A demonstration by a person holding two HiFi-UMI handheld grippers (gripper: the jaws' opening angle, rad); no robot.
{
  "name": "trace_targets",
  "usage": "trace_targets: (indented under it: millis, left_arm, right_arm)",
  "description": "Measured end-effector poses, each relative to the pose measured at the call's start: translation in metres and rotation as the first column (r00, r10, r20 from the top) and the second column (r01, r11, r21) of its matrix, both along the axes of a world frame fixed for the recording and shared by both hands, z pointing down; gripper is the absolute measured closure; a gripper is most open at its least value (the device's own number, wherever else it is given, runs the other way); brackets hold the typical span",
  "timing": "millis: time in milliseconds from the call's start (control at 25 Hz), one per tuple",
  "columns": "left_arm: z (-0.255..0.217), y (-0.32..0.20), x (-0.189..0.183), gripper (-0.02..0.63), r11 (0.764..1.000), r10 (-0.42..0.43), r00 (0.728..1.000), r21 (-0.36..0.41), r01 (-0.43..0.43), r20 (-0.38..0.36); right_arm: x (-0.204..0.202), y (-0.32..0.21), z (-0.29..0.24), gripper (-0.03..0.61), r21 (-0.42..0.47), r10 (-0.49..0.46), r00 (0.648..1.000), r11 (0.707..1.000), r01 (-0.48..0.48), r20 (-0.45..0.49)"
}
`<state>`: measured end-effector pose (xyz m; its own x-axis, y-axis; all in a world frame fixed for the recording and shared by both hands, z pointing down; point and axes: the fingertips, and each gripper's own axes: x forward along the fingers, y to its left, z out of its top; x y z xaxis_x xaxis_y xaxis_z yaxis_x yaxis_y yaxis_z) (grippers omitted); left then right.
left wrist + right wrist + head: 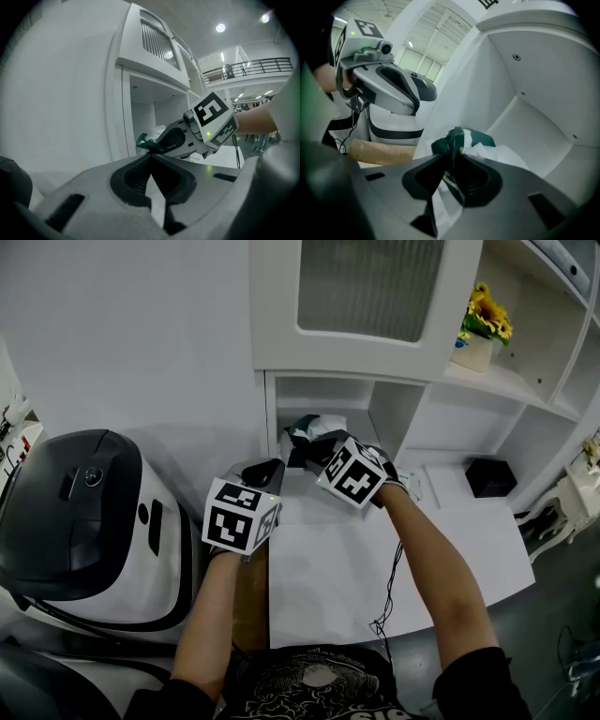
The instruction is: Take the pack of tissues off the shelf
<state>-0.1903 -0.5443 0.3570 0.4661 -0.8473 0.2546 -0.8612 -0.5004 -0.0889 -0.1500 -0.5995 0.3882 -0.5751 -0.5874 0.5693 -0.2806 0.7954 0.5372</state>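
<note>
**Asker:** Where was the pack of tissues?

**Me:** The pack of tissues (480, 143), crumpled green and white, lay on the floor of the low open compartment (534, 89) of the white shelf unit. In the head view it sat toward that compartment's left wall, right under the cupboard with the ribbed glass door (370, 287).

**Asker:** Did you have hold of it?

**Me:** Yes, with my right gripper (453, 157). Its 2 jaws were drawn in narrow and pinched a fold of the green wrapper between the pads. The wrapper stuck up above the tips and hung down below them, and the rest of the pack rested on the shelf.

**Asker:** And your other hand?

**Me:** My left gripper (151, 158) hung just beside the right one, outside the compartment, by the left edge of the white counter (375, 563). Its jaws met at the tips with nothing between them. It touched neither the pack nor the right gripper.

**Asker:** What stood around you?

**Me:** On my left a big white-and-black machine (84, 512) stood against the counter, with a strip of brown wood (250, 601) between the 2. A thin black cable (392, 592) trailed under my right forearm and down across the counter. Further right, well apart from the pack, a black box (489, 476) sat in a lower bay of the shelf. On the ledge above it stood sunflowers in a white pot (483, 329).
</note>
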Motion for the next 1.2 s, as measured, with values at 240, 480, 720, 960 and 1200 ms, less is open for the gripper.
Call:
trace_targets:
  millis: [240, 480, 720, 960, 1200]
  left_arm:
    - [0.003, -0.002, 0.0, 0.607, 1.0, 0.003, 1.0, -0.006, -0.003, -0.006]
    - [0.007, -0.002, 0.003, 0.607, 1.0, 0.008, 1.0, -0.009, -0.008, -0.008]
    - [0.007, 0.003, 0.008, 0.607, 1.0, 0.005, 1.0, -0.016, -0.005, -0.007]
    - [0.002, 0.014, 0.012, 0.607, 1.0, -0.013, 1.0, -0.015, 0.013, -0.005]
    - [-0.006, 0.028, 0.029, 0.607, 1.0, -0.028, 1.0, -0.005, 0.028, 0.001]
  right_arm:
    - [-0.001, 0.001, 0.001, 0.542, 0.001, -0.015, 1.0, 1.0, 0.015, 0.004]
    - [0.001, 0.003, -0.002, 0.569, 0.024, -0.013, 0.999, 1.0, 0.012, 0.033]
    - [0.001, 0.011, -0.013, 0.571, 0.07, -0.018, 0.996, 0.997, 0.012, 0.088]
    - [0.009, 0.022, -0.027, 0.571, 0.099, -0.016, 0.991, 0.995, 0.002, 0.136]
    - [0.025, 0.043, -0.04, 0.571, 0.115, -0.027, 0.984, 0.993, 0.006, 0.179]
